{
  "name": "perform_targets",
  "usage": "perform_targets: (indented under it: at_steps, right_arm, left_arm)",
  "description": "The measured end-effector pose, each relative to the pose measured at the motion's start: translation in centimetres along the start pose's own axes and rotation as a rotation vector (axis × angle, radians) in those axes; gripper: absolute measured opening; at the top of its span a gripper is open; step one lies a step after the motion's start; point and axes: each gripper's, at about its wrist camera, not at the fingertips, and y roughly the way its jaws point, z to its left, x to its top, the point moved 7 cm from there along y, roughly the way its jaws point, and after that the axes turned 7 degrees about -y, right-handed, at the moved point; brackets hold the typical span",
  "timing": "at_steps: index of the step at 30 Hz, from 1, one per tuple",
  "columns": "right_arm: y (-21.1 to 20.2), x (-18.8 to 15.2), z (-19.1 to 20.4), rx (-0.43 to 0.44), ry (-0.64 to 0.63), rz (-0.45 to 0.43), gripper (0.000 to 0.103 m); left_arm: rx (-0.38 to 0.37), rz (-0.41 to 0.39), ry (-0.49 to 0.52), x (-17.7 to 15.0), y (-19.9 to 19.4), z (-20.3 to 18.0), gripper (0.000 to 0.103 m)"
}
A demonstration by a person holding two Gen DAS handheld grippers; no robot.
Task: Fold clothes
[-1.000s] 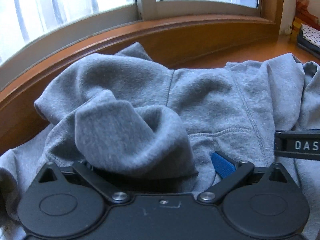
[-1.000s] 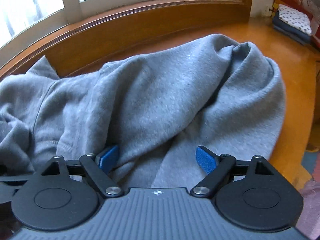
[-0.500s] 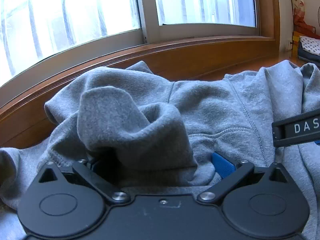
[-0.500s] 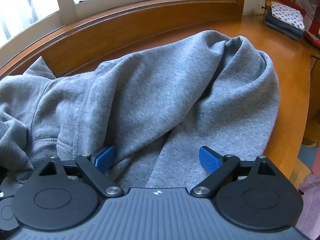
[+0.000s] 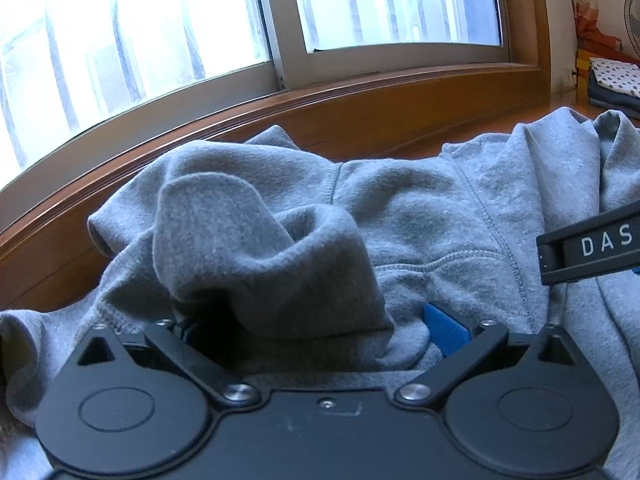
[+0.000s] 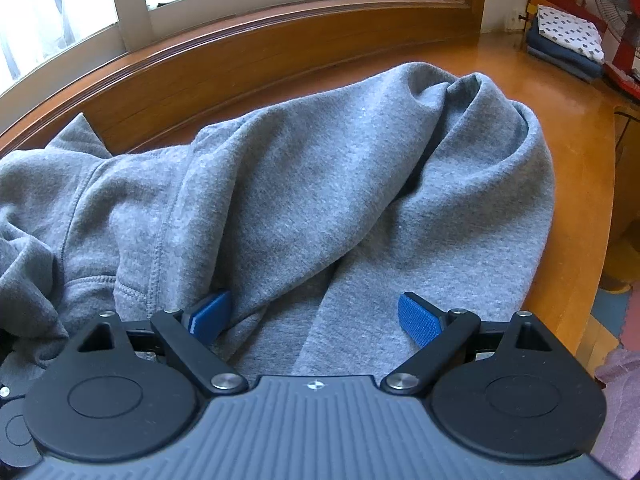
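Note:
A grey fleece sweatshirt (image 5: 420, 216) lies bunched on a wooden table under the window. My left gripper (image 5: 320, 320) stands wide open with a raised hump of the grey cloth between its blue pads (image 5: 444, 332); the left pad is hidden by the cloth. My right gripper (image 6: 316, 316) is also wide open, its blue pads (image 6: 418, 318) resting on the sweatshirt (image 6: 320, 184) on either side of a fold. The right gripper's black side, marked "DAS" (image 5: 596, 244), shows at the right edge of the left wrist view.
The wooden table (image 6: 576, 128) runs to a curved edge at the right. A wooden sill and window (image 5: 360, 92) back it. A stack of folded clothes (image 6: 564, 40) sits at the far right corner, beside a red fan (image 6: 624, 8).
Both cameras have tilted or risen slightly, showing more window. The cloth hump between the left pads stands a little taller. Both grippers have stayed wide open.

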Motion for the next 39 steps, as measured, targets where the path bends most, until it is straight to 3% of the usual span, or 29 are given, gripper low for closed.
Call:
perform_targets:
  at_steps: [39]
  right_arm:
    - [0.4,-0.32,0.28,0.024,0.015,-0.019,0.097]
  left_arm:
    - [0.022,-0.004,0.002,0.05,0.01,0.19,0.103]
